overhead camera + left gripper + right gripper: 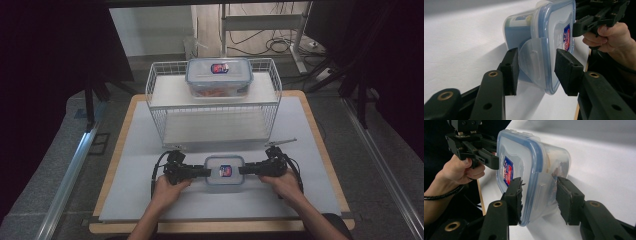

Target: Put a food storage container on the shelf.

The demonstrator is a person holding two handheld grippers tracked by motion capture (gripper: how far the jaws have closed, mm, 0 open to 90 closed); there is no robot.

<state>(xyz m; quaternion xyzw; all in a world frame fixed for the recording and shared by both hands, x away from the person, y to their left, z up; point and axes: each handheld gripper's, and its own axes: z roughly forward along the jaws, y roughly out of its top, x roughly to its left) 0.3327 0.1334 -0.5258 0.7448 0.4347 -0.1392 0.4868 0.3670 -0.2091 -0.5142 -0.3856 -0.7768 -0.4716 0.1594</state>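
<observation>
A clear food container with a blue-rimmed lid and a red and blue label (225,172) (554,30) (524,155) lies near the front of the white table mat (150,165). My left gripper (206,171) (537,68) is at its left end. One pad lies on the lid and the other pad (510,72) touches the end flap, which sticks out unlatched. My right gripper (243,170) (539,197) is at the right end, with one pad (515,200) on the lid and the other against the flap there. I cannot tell whether the container rests on the mat or hangs just above it.
A white wire rack (155,95) stands behind the container, with a lower shelf open to the front. On its top shelf sits a second lidded container (218,75) with orange contents. The table's wooden rim (320,145) borders the mat.
</observation>
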